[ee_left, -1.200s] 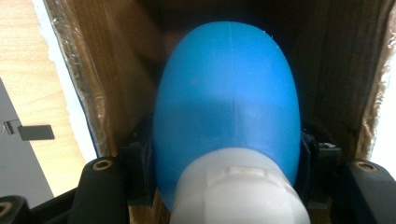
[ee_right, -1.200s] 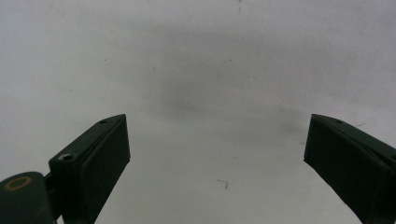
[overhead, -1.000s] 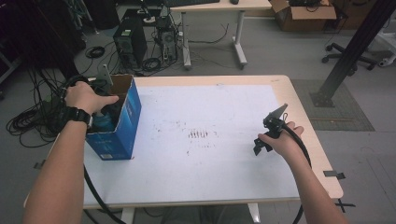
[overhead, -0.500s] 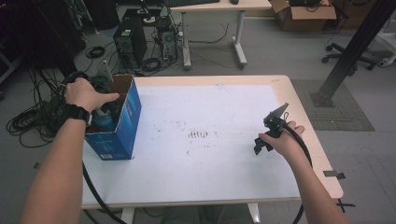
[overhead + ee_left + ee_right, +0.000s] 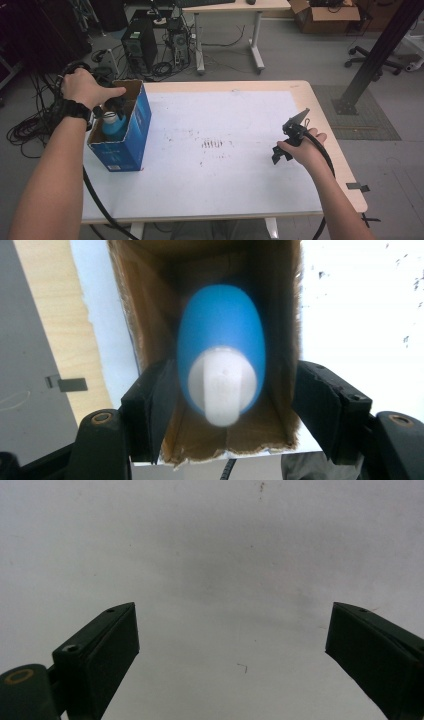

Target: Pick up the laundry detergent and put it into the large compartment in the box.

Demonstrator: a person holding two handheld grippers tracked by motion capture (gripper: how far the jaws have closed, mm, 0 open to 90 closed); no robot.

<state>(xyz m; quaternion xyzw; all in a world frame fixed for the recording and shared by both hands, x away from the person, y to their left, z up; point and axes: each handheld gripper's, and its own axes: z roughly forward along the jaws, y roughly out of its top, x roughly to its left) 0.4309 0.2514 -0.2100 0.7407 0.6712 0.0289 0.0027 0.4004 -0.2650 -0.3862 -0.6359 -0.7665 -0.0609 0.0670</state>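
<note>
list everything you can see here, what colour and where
bottle: 1, blue with white cap, upright in the box, between the left claw's jaws
box: 1, blue cardboard, open top, table's left side
table: 1, white top, wooden edge
computer tower: 1, black, floor beyond the table
far cardboard box: 1, brown, floor, top right
left claw: 1, black, jaws just opening, a gap on the right
right claw: 1, black, open over bare table

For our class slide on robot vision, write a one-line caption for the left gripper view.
Left gripper poised over a blue bottle with a white cap, standing in an open cardboard box.
</note>
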